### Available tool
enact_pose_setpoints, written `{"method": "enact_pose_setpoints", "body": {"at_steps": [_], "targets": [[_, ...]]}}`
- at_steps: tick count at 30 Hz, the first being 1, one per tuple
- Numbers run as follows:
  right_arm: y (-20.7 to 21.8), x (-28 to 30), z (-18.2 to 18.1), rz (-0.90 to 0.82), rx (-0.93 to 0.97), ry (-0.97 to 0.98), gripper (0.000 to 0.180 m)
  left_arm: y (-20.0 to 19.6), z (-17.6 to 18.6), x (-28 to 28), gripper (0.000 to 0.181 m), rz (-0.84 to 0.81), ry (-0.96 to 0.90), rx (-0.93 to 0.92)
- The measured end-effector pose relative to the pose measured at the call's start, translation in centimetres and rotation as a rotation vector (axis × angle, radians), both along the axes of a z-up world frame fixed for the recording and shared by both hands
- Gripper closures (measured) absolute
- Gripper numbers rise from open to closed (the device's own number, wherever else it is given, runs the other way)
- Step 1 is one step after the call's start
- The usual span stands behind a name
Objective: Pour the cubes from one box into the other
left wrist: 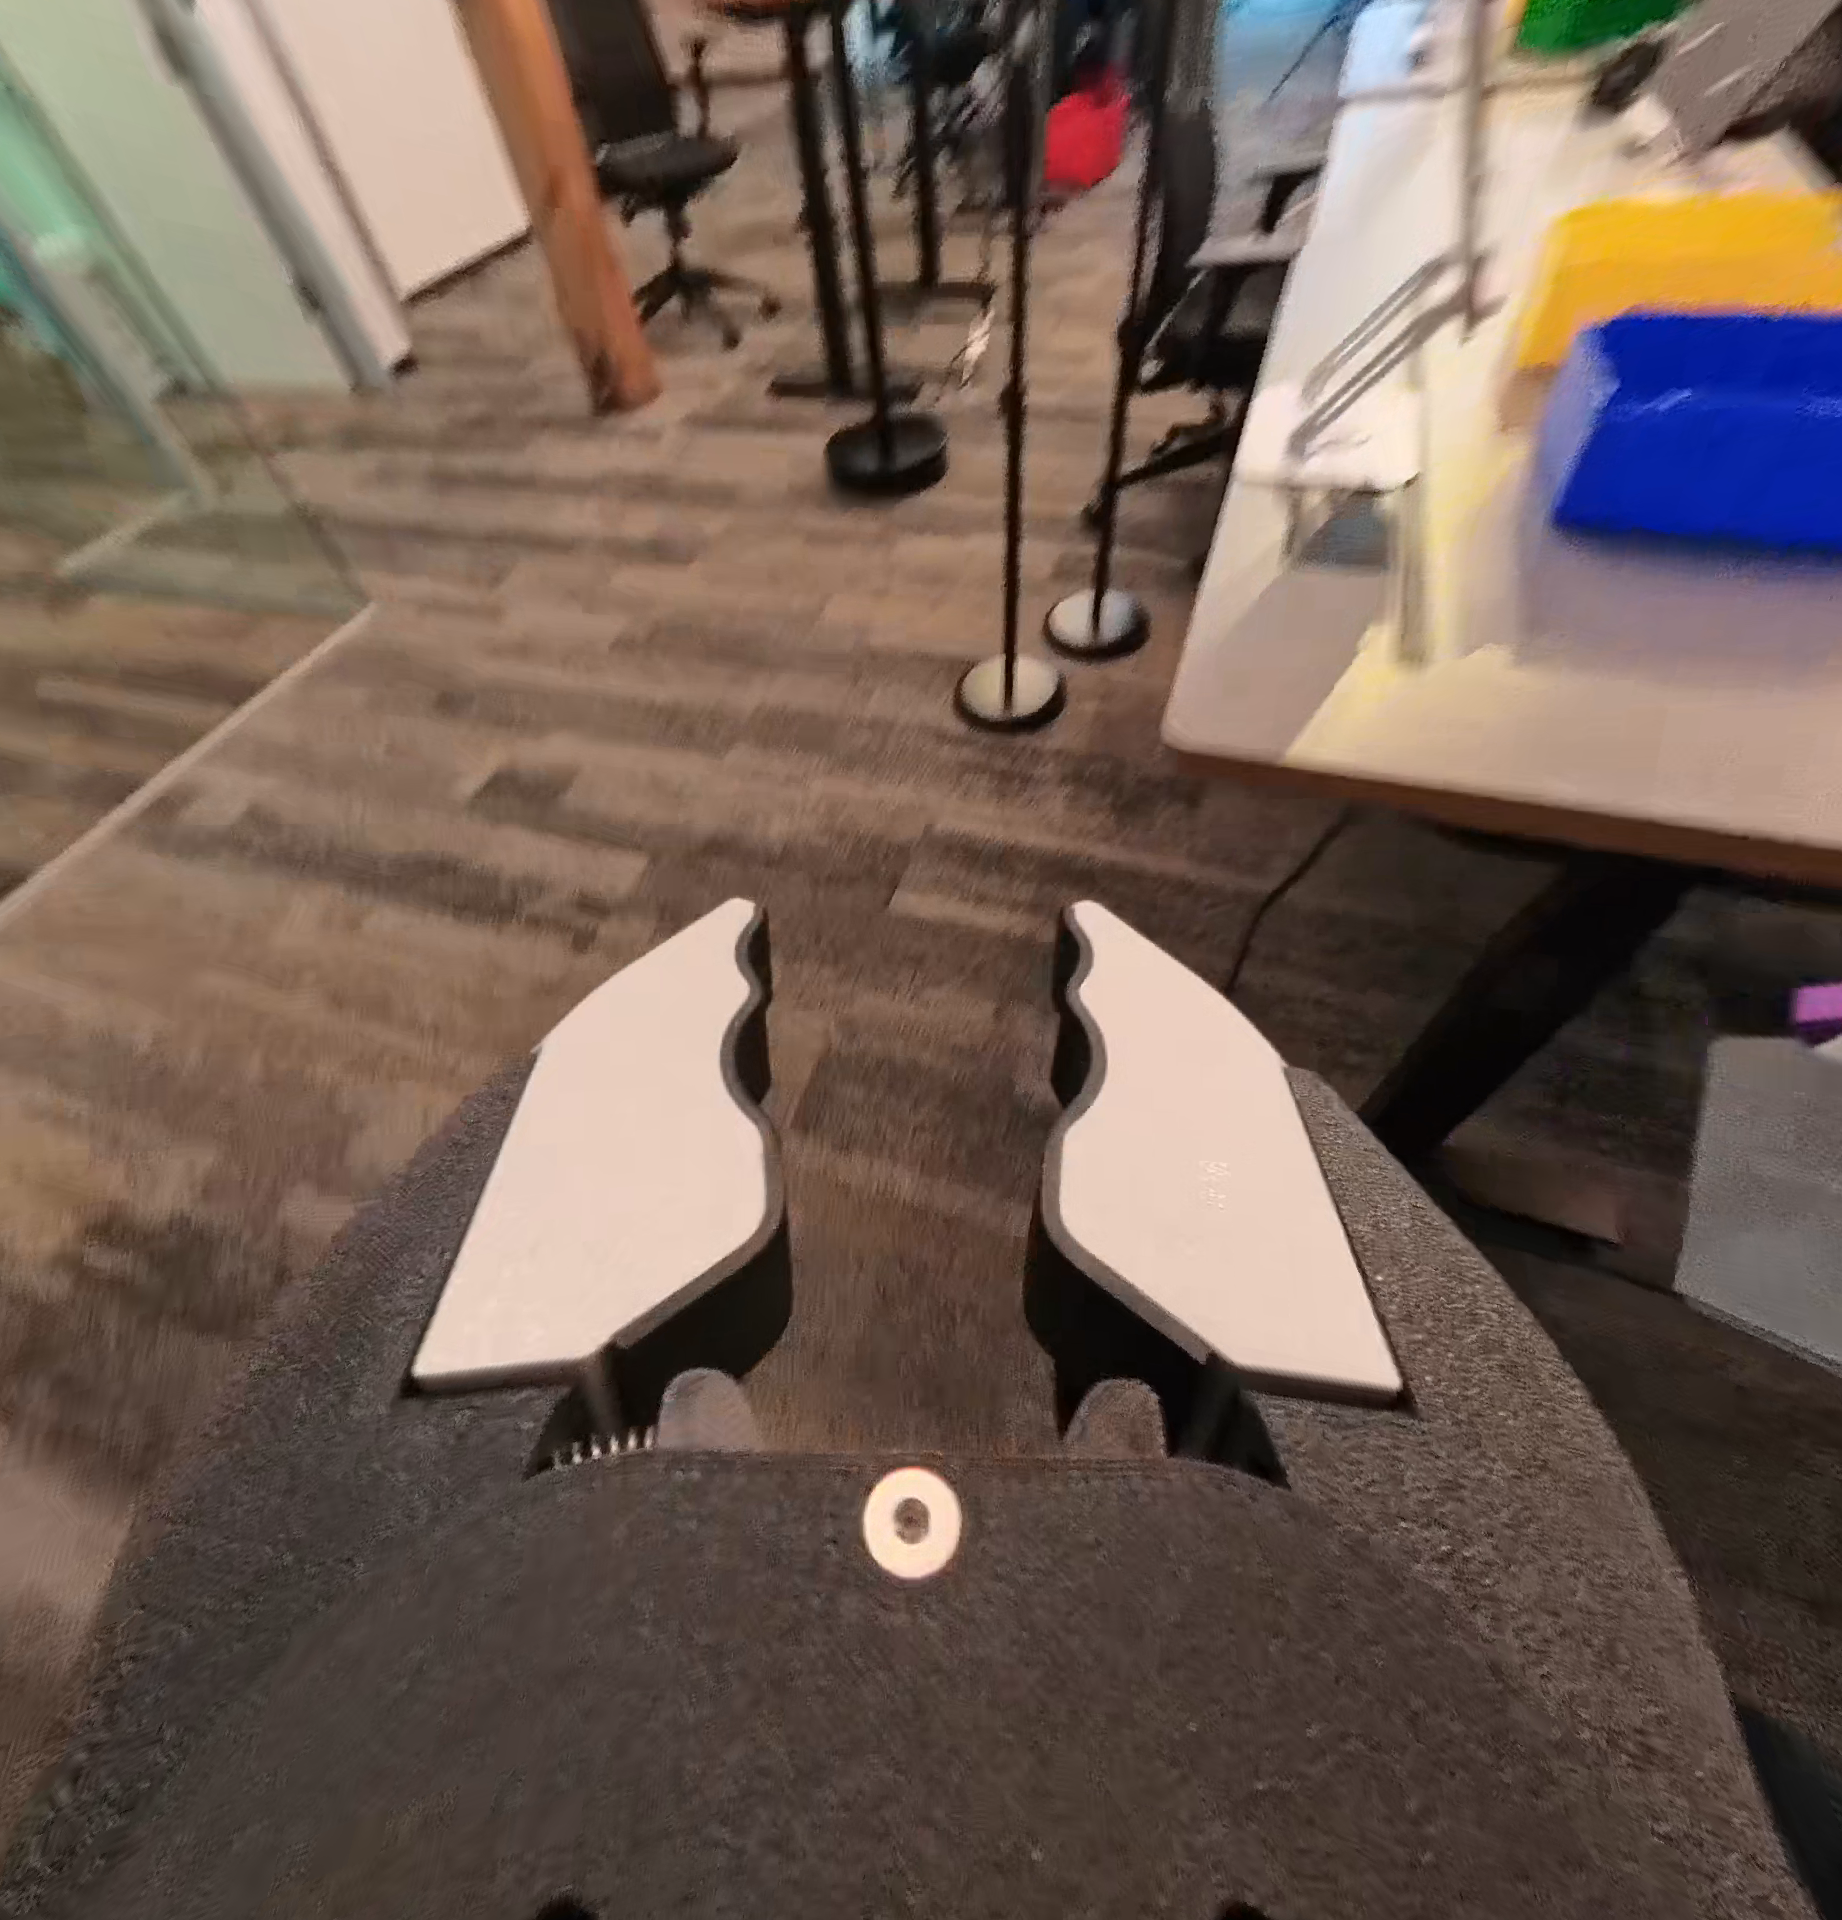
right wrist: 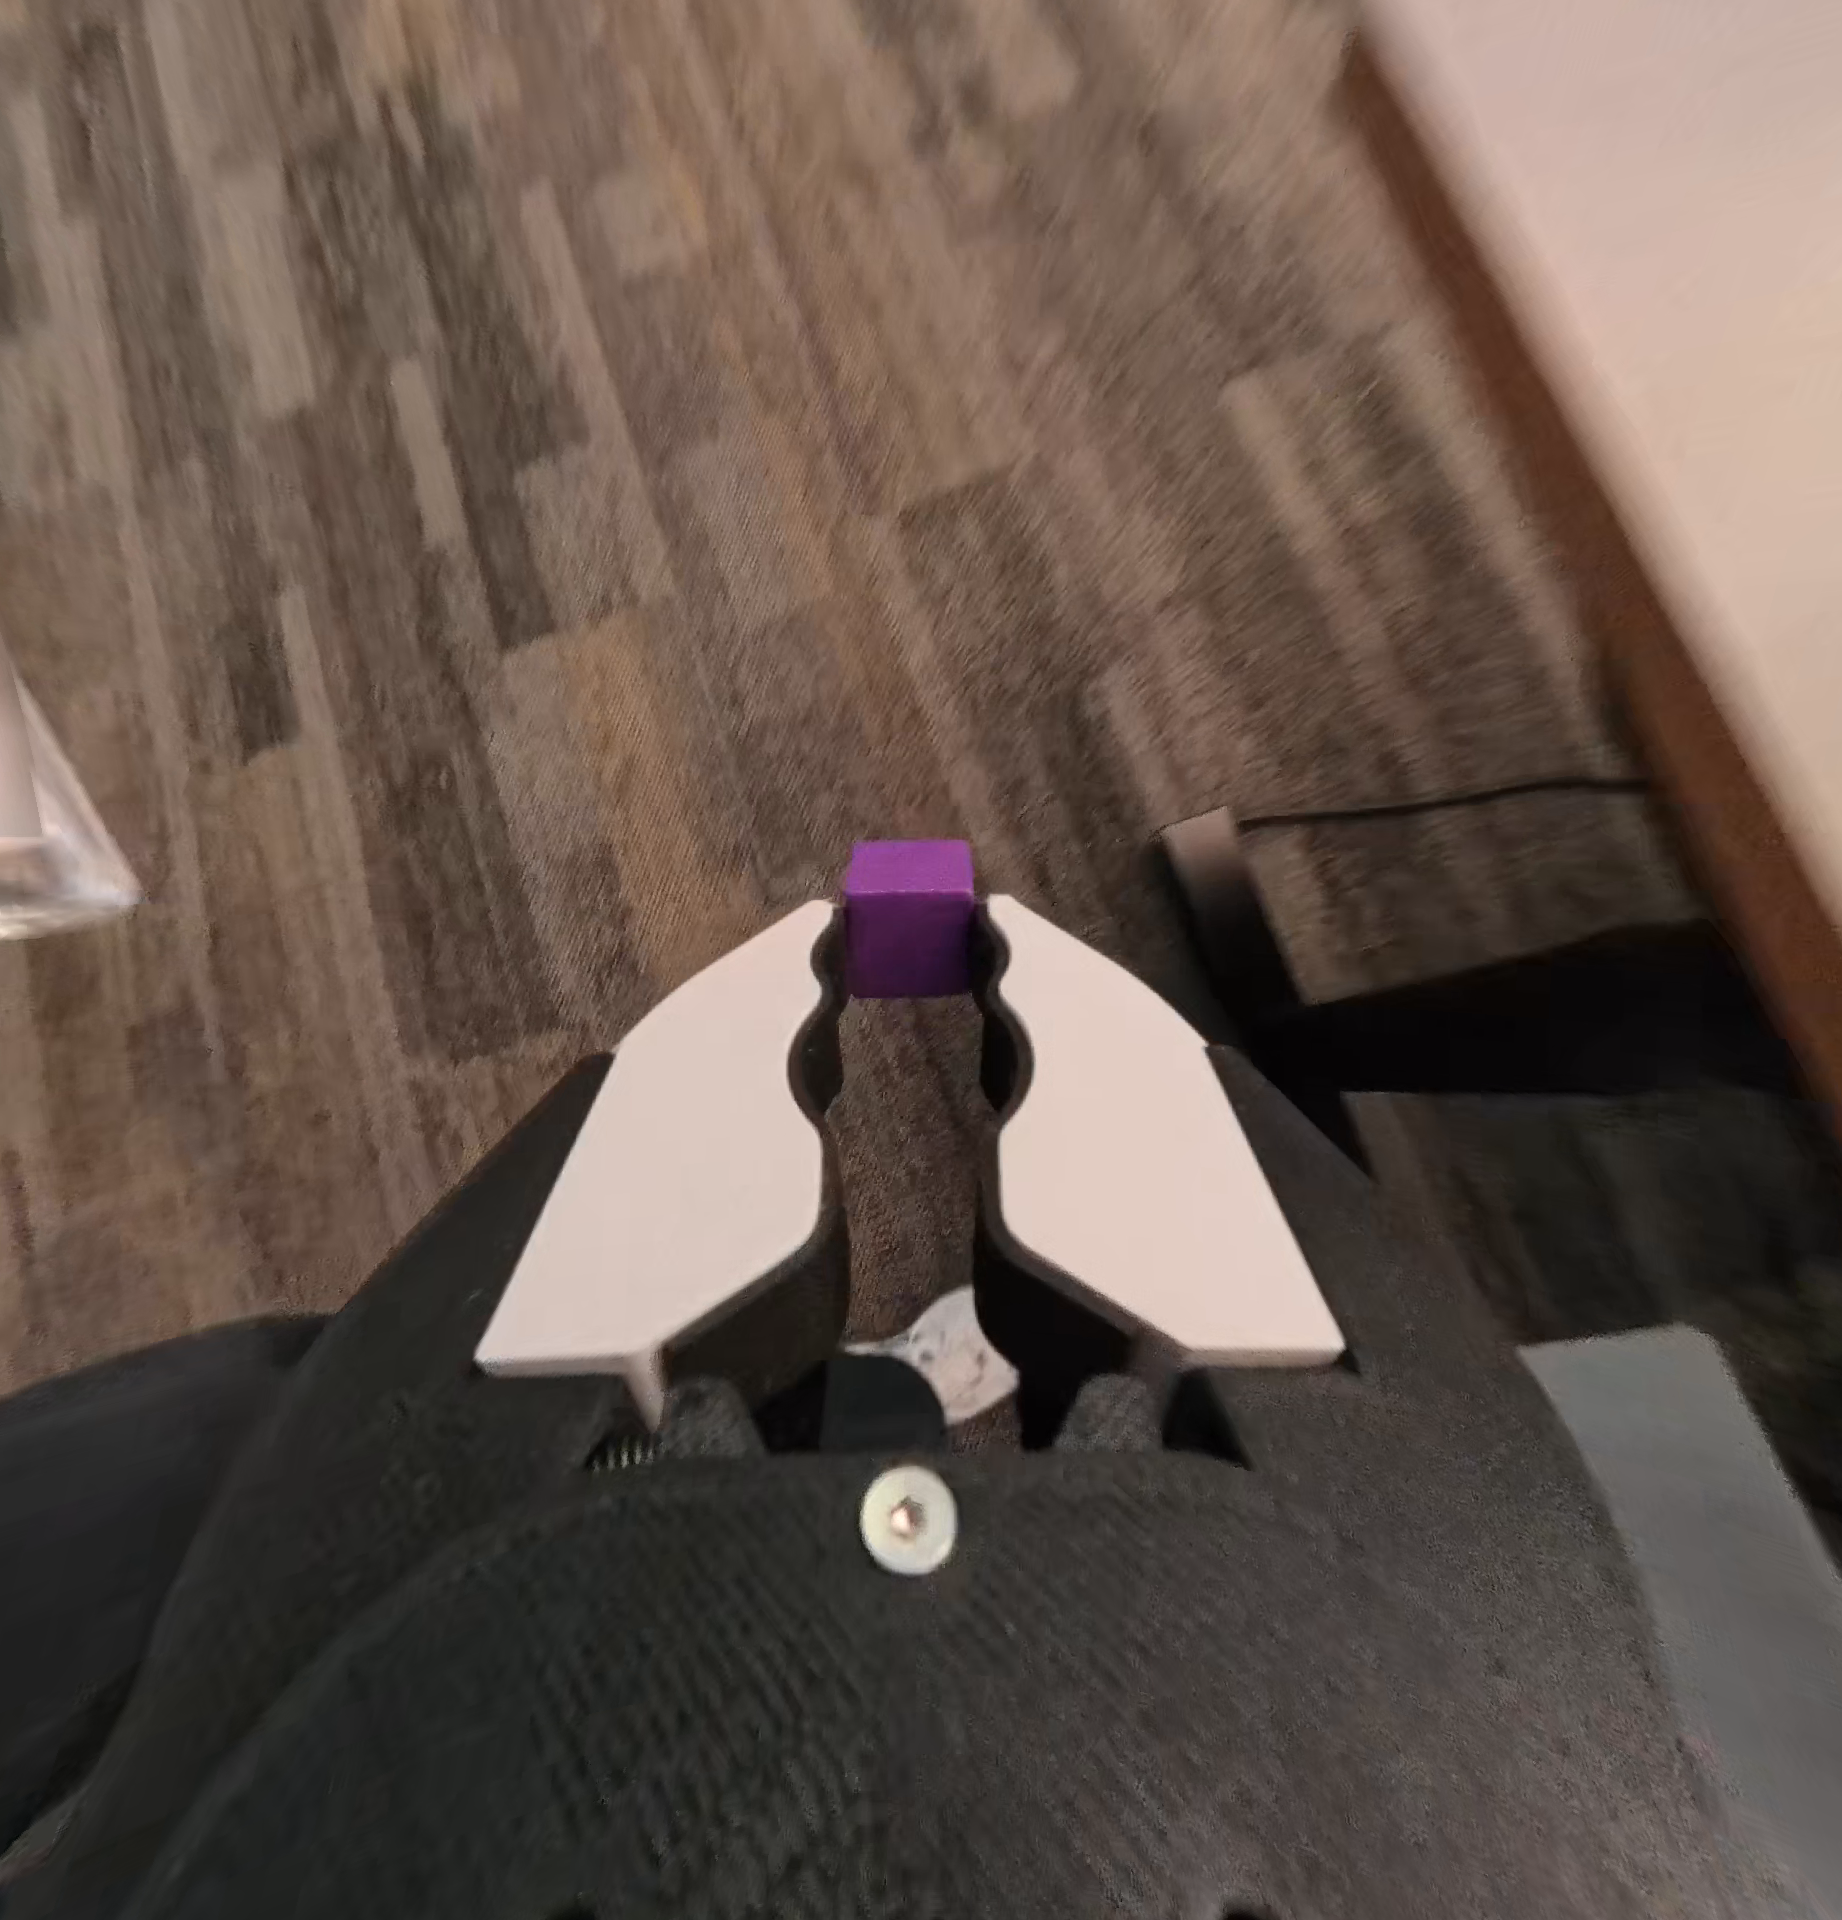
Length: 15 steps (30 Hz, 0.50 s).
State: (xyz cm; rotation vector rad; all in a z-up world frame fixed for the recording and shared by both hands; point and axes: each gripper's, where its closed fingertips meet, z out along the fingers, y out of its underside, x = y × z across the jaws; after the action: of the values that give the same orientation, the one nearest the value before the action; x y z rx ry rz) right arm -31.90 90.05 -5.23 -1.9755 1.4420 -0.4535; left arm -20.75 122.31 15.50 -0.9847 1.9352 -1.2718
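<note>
Blue and yellow are the two boxes I see from my left wrist camera, the blue box (left wrist: 1727,436) in front of the yellow box (left wrist: 1696,275) on the white table (left wrist: 1416,665), while my left gripper (left wrist: 912,925) hangs over the carpet with its fingers apart and empty, well away from both. From the right wrist camera, my right gripper (right wrist: 909,914) is clamped on one purple cube (right wrist: 906,920) above the floor beside the table edge, so I judge this a stray being recovered; whether the pour is done I cannot tell, the box interiors being blurred.
</note>
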Motion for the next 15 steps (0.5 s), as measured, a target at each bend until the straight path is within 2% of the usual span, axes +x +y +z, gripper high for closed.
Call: {"method": "enact_pose_setpoints", "body": {"at_steps": [3,6,11,15], "targets": [[-4.0,-4.8,10.8,-0.128,0.011,-0.108,0.156,-3.8,7.4,-0.8,0.129,-0.113,-0.084,-0.007],[-8.8,-11.0,20.2,-0.261,-0.031,-0.216,0.156,-8.6,12.5,-3.0,0.127,-0.222,-0.134,-0.027],[-18.0,-22.5,32.7,-0.448,-0.168,-0.356,0.156,-18.7,17.0,-7.7,0.126,-0.385,-0.150,-0.086],[-25.0,-30.5,41.6,-0.516,-0.223,-0.488,0.156,-27.8,20.0,-11.8,0.127,-0.478,-0.153,-0.137]]}}
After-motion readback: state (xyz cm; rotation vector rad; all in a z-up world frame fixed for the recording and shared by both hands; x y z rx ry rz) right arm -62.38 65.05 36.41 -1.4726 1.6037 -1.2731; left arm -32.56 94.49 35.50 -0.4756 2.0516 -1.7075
